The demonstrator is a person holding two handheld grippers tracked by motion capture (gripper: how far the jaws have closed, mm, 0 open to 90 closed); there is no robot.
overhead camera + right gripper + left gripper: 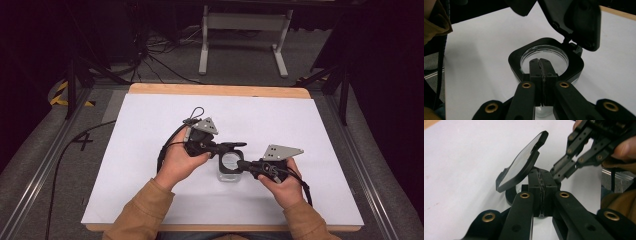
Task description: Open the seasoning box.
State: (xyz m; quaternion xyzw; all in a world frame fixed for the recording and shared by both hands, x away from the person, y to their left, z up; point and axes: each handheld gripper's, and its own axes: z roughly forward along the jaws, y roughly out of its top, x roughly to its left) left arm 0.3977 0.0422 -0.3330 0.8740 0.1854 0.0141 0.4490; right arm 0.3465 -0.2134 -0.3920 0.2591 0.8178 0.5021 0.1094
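We brace clear glass jar with black square collar (544,65) mid-mat; right gripper (541,65) jaws pinched shut on collar's near edge; left gripper (541,180) jaws pressed together beside hinged black lid (520,163) (grip unclear); swing lid slowly.

Clear jar (544,60) – black lid (520,165), white table sheet (150,150), mustard sleeves (142,212)

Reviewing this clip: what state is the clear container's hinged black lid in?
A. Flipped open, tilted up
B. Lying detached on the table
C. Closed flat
A: the lid stands raised off the container's open black rim, still joined at its hinge.
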